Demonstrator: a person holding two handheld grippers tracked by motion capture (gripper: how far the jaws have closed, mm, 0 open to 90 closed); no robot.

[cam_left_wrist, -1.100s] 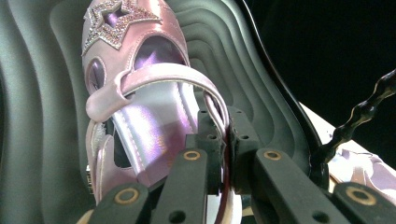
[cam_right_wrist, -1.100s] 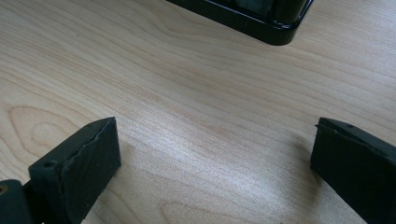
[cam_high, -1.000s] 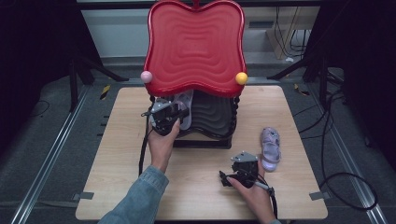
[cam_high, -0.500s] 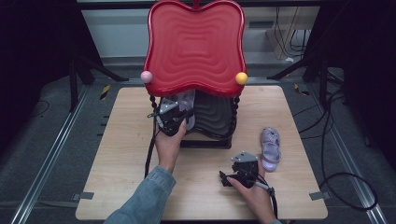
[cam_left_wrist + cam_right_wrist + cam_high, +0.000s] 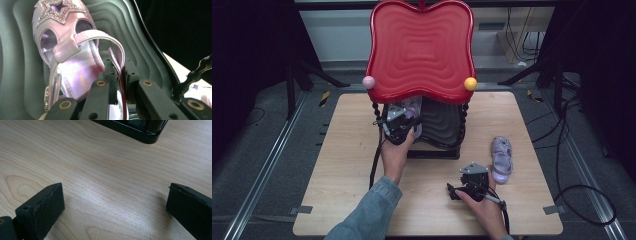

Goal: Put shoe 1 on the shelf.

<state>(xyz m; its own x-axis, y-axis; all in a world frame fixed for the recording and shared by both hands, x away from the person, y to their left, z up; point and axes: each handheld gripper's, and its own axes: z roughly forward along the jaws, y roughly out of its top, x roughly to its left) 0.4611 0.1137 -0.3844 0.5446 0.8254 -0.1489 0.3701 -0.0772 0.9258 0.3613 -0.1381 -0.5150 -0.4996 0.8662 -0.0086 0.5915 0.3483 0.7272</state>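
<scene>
A pink glittery sandal (image 5: 67, 50) with a star on its front lies on the dark wavy lower shelf (image 5: 442, 125) of a rack with a red top (image 5: 421, 47). My left gripper (image 5: 116, 72) is shut on the sandal's heel strap. From the high view, the left gripper (image 5: 399, 125) reaches under the red top at the shelf's left side, with the sandal (image 5: 412, 107) just beyond it. A second pale purple sandal (image 5: 502, 160) lies on the table to the right. Beside it, my right gripper (image 5: 467, 175) rests low over the wood, and its jaws (image 5: 113, 197) stand open with nothing between them.
The rack stands at the back middle of the wooden table (image 5: 337, 165), on twisted black posts with a pink ball (image 5: 369, 82) and a yellow ball (image 5: 470, 83) at its corners. Its black base (image 5: 140, 132) lies just ahead of the right gripper. Cables trail on the floor at right.
My left gripper has shifted slightly right and further under the red top, carrying the sandal. The right gripper has stayed put.
</scene>
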